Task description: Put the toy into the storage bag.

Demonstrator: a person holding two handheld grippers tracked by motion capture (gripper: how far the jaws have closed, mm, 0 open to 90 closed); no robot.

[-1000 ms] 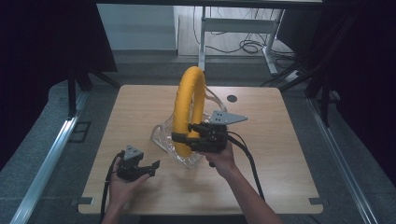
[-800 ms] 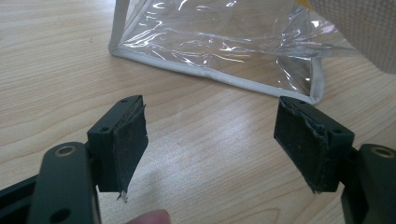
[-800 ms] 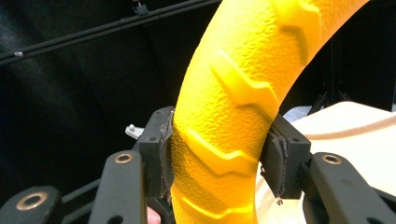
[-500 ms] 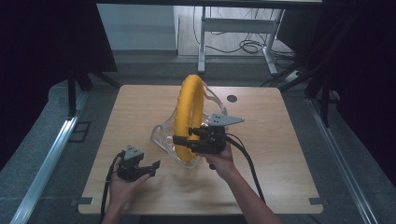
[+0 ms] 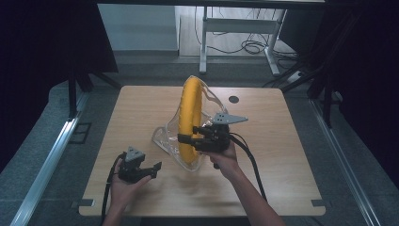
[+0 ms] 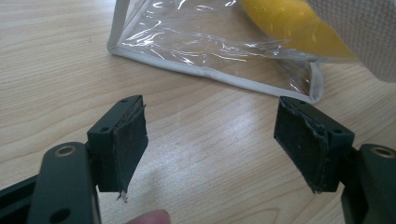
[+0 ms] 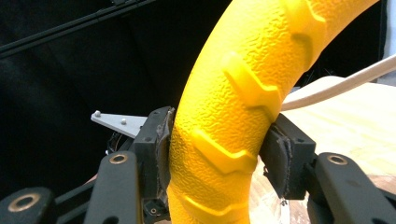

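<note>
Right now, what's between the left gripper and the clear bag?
Nothing but bare wooden table. In the left gripper view, the open left gripper faces the clear bag with bare wood between them; the high view agrees.

Bumpy, matt yellow ring (image 7: 233,116). Shiny see-through plastic bag (image 6: 210,46) with cloth edge. Smooth pale wood table (image 5: 141,108). Rough black pads (image 6: 130,140).

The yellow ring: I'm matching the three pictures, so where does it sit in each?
High view: yellow ring upright at table centre.
Left gripper view: top right, inside the clear bag.
Right gripper view: centre, clamped by the right gripper.
Shared landmark: the wooden table.
</note>
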